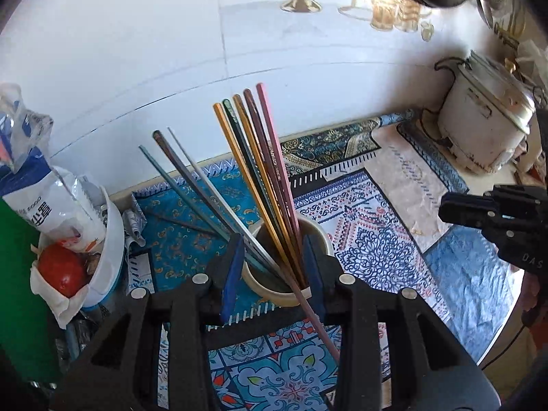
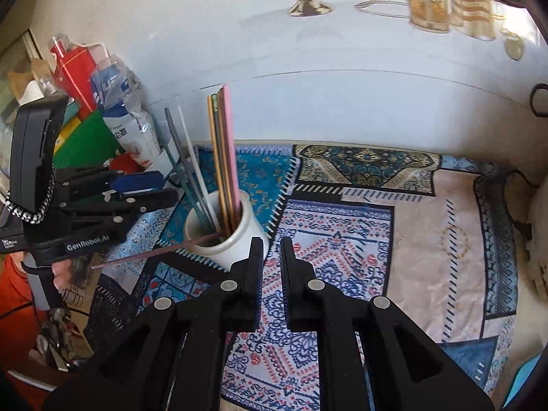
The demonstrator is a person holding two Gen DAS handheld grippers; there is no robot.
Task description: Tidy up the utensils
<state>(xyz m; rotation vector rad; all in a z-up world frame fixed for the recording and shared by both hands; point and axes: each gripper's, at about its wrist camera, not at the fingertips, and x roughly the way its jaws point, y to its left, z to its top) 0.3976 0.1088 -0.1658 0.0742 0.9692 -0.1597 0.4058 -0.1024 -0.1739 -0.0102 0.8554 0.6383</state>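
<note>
Several chopsticks point(image 1: 260, 171) stand fanned in a cream cup point(image 2: 236, 236) on a patterned cloth point(image 2: 342, 239); one dark red chopstick point(image 2: 154, 250) lies tipped over the cup's rim, its free end sticking out toward the left gripper.

Writing: "GenRobot.AI" in white on the left gripper's body, seen from the right wrist view. "DAS" on the right gripper's side, seen from the left wrist view. A white and blue bag point(image 1: 51, 202) carries blue print, partly legible, at left.

Left gripper point(image 1: 274, 274): jaws part open, blue pads either side of the cup. From the right wrist view the pads appear to stand beside the cup, not pressing it; whether they touch it I cannot tell.

Right gripper point(image 2: 271, 257): jaws nearly together, a narrow gap, nothing between them, just right of the cup above the cloth.

Edges: white wall close behind the cup. Clutter crowds the left side — bag, bowl point(image 1: 109, 239) with a tomato point(image 1: 61, 270). A white cooker point(image 1: 479, 130) sits far right. Cloth right of the cup is bare.
</note>
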